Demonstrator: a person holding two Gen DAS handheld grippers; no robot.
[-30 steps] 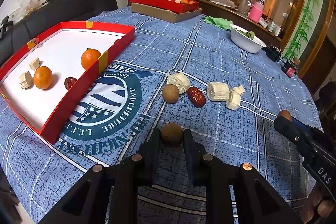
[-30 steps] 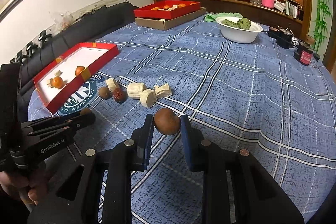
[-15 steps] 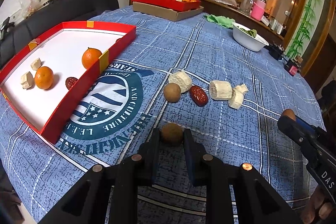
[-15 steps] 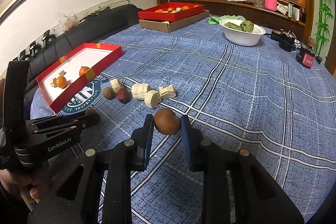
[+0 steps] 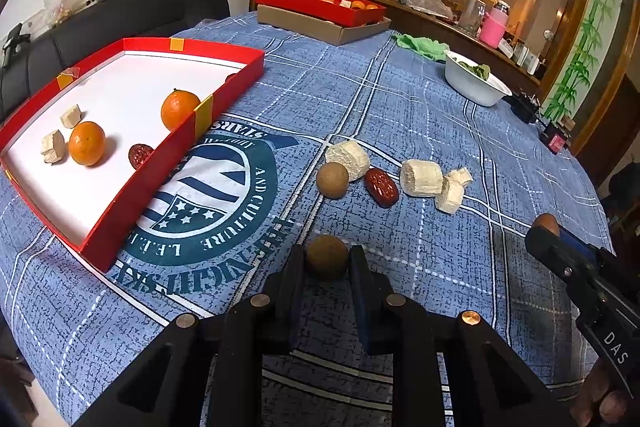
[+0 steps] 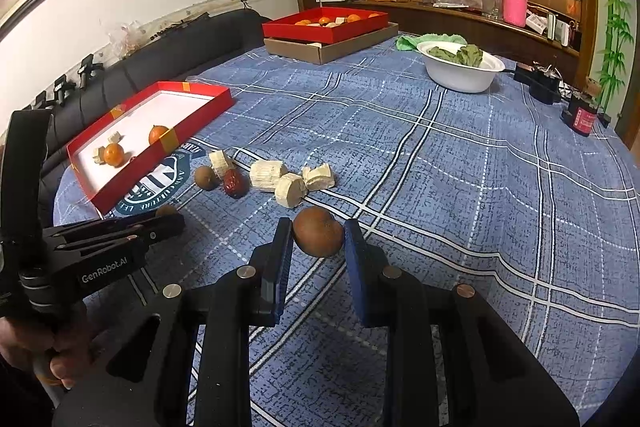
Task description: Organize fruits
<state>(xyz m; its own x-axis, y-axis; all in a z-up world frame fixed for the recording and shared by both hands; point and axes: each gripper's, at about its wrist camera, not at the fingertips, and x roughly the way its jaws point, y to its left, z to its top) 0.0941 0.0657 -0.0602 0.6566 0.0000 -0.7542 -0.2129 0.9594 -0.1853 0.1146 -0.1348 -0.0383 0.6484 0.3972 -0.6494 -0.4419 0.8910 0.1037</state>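
Brown round fruit (image 5: 327, 257): clamped by left gripper (image 5: 326, 263). Reddish-brown fruit (image 6: 319, 237): clamped by right gripper (image 6: 316, 241). Loose on cloth: brown fruit (image 5: 332, 180), red date (image 5: 381, 187). Red tray (image 5: 168, 155): two oranges (image 5: 87, 143), one date.

Beside the red tray (image 5: 224, 95) lie four pale chunks (image 5: 422, 177), one red date (image 5: 381, 187) and one brown round fruit (image 5: 332, 180). Inside the red tray sit two oranges (image 5: 87, 143), two pale cubes (image 5: 53, 146) and one date (image 5: 140, 155). Each of the two tongs (image 5: 326, 261) holds one brown fruit (image 6: 319, 231).

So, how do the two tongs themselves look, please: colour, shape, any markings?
Both are matte black, angular frames with round metal rivets. The right tongs carry flat blue pads and show "DAS" in white from the left wrist view. The left tongs have dark pads and "GenRobot.AI" printed in white on the side.
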